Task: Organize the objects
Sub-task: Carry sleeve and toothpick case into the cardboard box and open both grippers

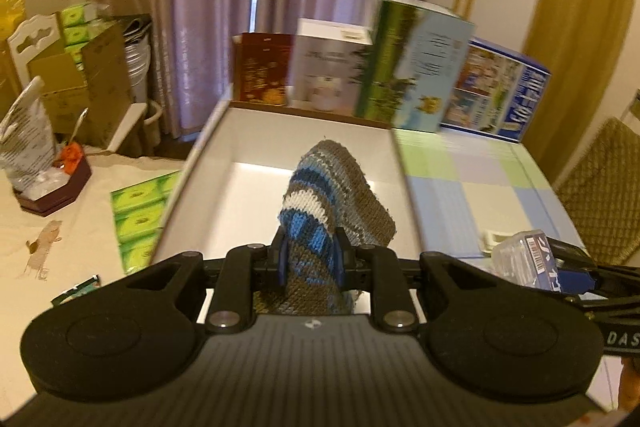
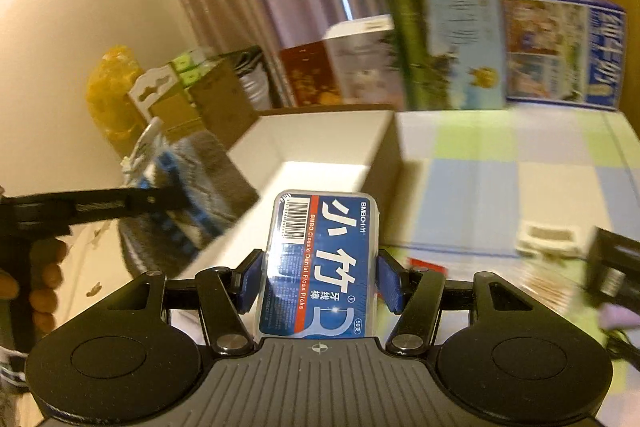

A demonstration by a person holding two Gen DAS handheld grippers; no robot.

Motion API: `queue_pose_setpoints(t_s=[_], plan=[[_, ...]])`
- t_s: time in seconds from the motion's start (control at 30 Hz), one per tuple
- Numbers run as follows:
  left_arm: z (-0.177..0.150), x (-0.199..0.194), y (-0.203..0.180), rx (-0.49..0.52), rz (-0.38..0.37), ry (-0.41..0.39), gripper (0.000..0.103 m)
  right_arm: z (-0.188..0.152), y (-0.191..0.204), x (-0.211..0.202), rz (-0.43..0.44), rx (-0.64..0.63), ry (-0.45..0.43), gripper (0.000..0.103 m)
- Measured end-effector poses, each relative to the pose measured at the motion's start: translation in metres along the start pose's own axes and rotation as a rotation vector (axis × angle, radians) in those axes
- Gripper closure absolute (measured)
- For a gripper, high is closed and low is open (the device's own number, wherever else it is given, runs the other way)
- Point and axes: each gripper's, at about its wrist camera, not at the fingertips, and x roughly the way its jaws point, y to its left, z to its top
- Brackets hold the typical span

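Left wrist: striped knitted sock (image 1: 316, 203).

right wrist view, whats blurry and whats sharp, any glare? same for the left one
Right wrist view: the floss pick box in the right gripper is sharp, the upright boxes behind are smeared, and glare brightens the floor of the white box. Left wrist view: the knitted sock in the left gripper is fairly crisp, the background boxes are smeared, and fisheye bends the edges.

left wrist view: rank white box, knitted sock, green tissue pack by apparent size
1. white box, largest by far.
2. knitted sock, though it sits nearest the camera, which inflates it.
3. green tissue pack, partly hidden behind the box wall, so unsure against the sock.
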Motion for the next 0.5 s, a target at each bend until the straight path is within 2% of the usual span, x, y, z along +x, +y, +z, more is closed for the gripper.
queue_pose_setpoints(t_s=[0.23,0.5], plan=[[0.002,0.03,0.041,-0.04,0.045,0.046,0.085,0.015,0.031,0.055,0.01,-0.046,0.033,0.047],[-0.011,0.079,0.065,-0.108,0.074,0.155,0.084,0.016,0.035,0.109,-0.03,-0.071,0.127,0.047]])
